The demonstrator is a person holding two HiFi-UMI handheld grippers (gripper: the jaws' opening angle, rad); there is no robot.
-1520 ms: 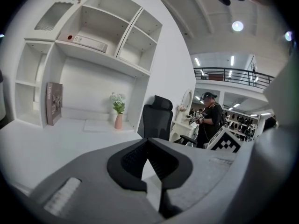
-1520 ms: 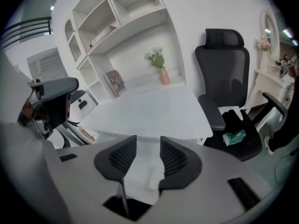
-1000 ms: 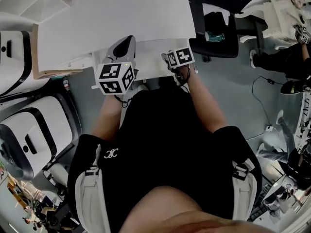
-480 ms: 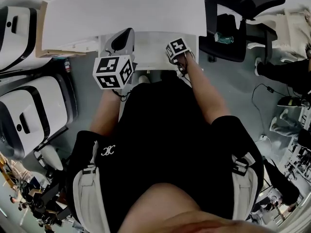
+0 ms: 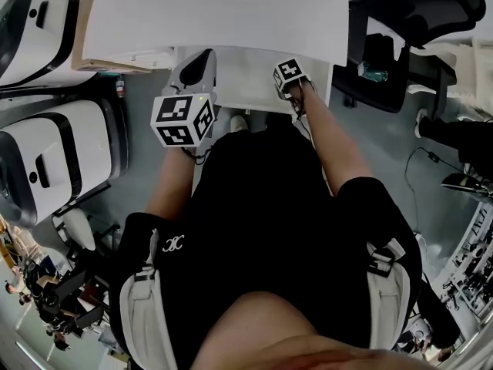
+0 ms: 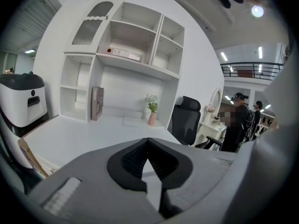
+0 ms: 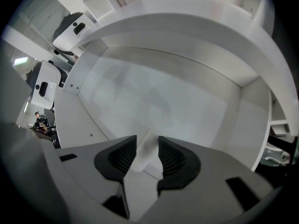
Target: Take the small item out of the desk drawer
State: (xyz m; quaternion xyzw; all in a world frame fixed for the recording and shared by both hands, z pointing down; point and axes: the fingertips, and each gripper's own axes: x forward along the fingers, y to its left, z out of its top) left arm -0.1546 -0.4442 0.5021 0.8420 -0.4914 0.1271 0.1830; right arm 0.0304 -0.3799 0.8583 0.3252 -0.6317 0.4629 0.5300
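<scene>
The white desk drawer (image 5: 239,83) stands pulled out under the white desk top (image 5: 216,14). My right gripper (image 5: 289,72) reaches down into it. In the right gripper view the drawer floor (image 7: 163,97) is bare, and a small white item (image 7: 145,149) sits between the two dark pads of my right gripper (image 7: 147,148), filling the gap. My left gripper (image 5: 202,56) hovers at the drawer's left front, above desk level. In its own view my left gripper (image 6: 148,143) has its tips together with nothing held.
Beyond the desk is a white shelf unit (image 6: 131,55) with a book (image 6: 97,103) and a potted plant (image 6: 152,112). A black office chair (image 5: 400,21) stands to the right. White machines (image 5: 54,160) crowd the left side. People (image 6: 238,120) stand far off at the right.
The right gripper has gone further forward and down into the open drawer. The left gripper has kept its place by the drawer's left front. The head view has shifted.
</scene>
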